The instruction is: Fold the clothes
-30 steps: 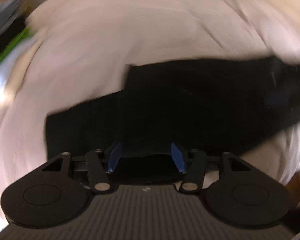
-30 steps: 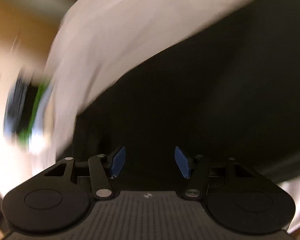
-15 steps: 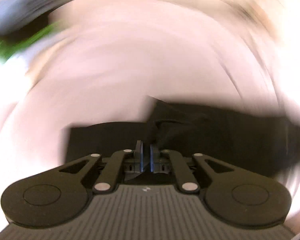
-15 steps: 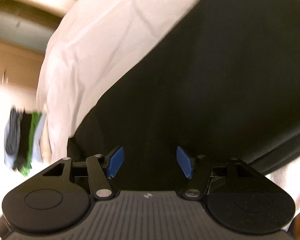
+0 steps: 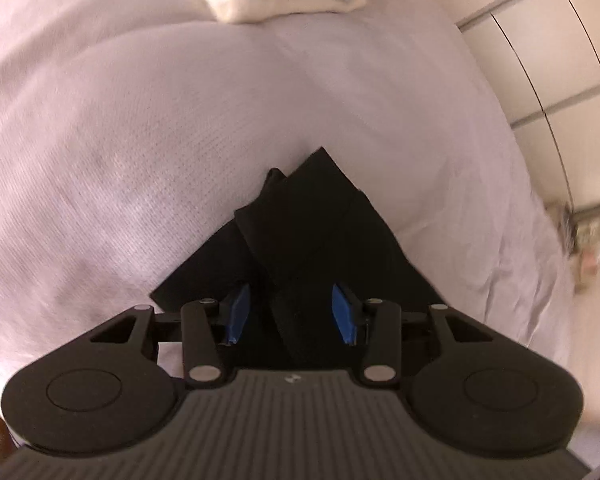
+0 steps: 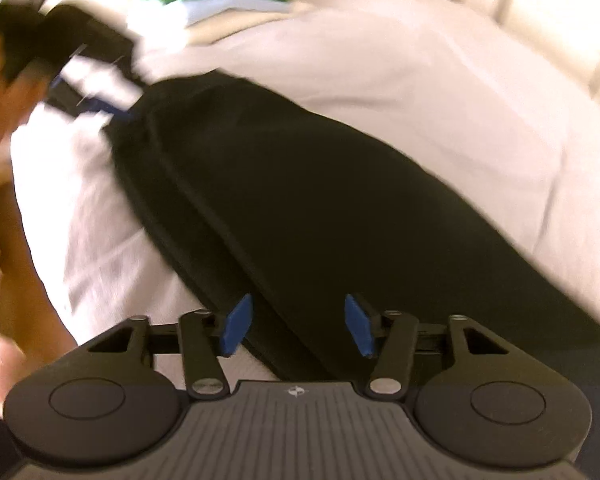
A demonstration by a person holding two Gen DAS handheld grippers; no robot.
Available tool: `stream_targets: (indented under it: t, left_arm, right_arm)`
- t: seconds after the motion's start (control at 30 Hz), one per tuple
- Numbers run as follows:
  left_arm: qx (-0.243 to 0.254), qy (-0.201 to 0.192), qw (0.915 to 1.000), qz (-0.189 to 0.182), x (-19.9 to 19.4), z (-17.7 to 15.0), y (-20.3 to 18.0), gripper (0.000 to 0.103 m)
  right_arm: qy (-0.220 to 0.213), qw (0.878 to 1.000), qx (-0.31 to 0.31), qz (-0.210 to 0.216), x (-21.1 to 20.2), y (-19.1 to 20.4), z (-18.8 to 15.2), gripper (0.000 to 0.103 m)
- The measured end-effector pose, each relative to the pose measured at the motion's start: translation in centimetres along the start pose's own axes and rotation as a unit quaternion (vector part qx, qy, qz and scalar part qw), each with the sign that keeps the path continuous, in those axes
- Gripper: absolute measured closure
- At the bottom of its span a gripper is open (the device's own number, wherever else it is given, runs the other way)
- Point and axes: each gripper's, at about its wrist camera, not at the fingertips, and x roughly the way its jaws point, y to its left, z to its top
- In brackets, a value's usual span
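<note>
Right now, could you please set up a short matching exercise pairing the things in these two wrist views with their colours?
Things:
1. garment being folded
2. bed cover
3. gripper pads
4. bottom item of the folded pile

Colours:
A. blue
B. cream
C. black
D. pale pinkish white

Pairs: 1-C, 2-D, 3-A, 4-B

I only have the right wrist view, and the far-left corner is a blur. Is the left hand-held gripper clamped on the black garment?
Observer: No. The left hand-held gripper is open, with the black garment between its blue pads, not pinched.
Operator: Is the cloth flat there?
Observer: No, a folded corner points away over the white bedspread.
Operator: Anything beyond it?
Observer: A cream folded item lies under the stack.
</note>
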Motion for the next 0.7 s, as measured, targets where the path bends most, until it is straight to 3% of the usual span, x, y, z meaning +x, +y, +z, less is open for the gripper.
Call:
stream_targets:
  t: [0.07, 0.13, 0.17, 0.2, 0.23, 0.27, 0.3, 0.33, 0.47, 0.63, 0.7]
  left_arm:
    - [-0.016, -0.003, 0.9999, -0.003, 0.6, 0.4, 0.3, 0.063]
    - [-0.021, -0.007, 0.9997, -0.001, 1.0, 0.8, 0.4, 0.069]
    - [-0.017, -0.009, 0.9998, 0.002, 1.2, 0.9, 0.3, 0.077]
    - [-0.01, -0.011, 0.9999, 0.005, 1.2, 1.0, 0.2, 0.097]
    - [-0.002, -0.016, 0.9998, 0.007, 0.9, 1.0, 0.1, 0.1]
    - [0.009, -0.024, 0.9997, 0.004, 0.4, 0.9, -0.1, 0.1]
    - [0.022, -0.033, 0.9992, -0.004, -0.5, 0.6, -0.2, 0.101]
    - [0.036, -0.043, 0.9984, -0.011, -1.3, 0.3, -0.4, 0.101]
    - [0.088, -0.077, 0.9925, -0.034, -4.5, -1.0, -1.0, 0.101]
    - [0.077, -0.049, 0.9957, 0.011, -2.8, -2.7, 2.1, 0.101]
    - [0.077, -0.051, 0.9957, 0.01, -2.5, -2.9, 2.6, 0.101]
  right_arm:
    - [-0.001, 0.999, -0.047, -0.018, 1.1, 1.1, 1.1, 0.052]
    - [0.001, 0.996, -0.082, -0.031, 1.9, 2.4, 1.6, 0.053]
    - [0.005, 0.994, -0.098, -0.038, 2.1, 2.9, 1.3, 0.053]
    - [0.01, 0.992, -0.115, -0.044, 2.2, 3.2, 0.6, 0.054]
    - [0.014, 0.99, -0.133, -0.052, 2.1, 3.2, -0.7, 0.064]
    - [0.018, 0.987, -0.15, -0.061, 2.2, 3.4, -1.5, 0.085]
    - [0.018, 0.984, -0.163, -0.071, 2.4, 3.7, -1.5, 0.096]
    - [0.012, 0.983, -0.164, -0.078, 2.4, 3.8, -1.4, 0.099]
    - [-0.018, 0.986, -0.141, -0.084, 1.2, 3.4, -1.0, 0.102]
    - [-0.001, 0.989, -0.139, -0.059, 1.1, 3.8, -1.5, 0.102]
    - [0.009, 0.989, -0.137, -0.053, 1.6, 4.0, -1.7, 0.102]
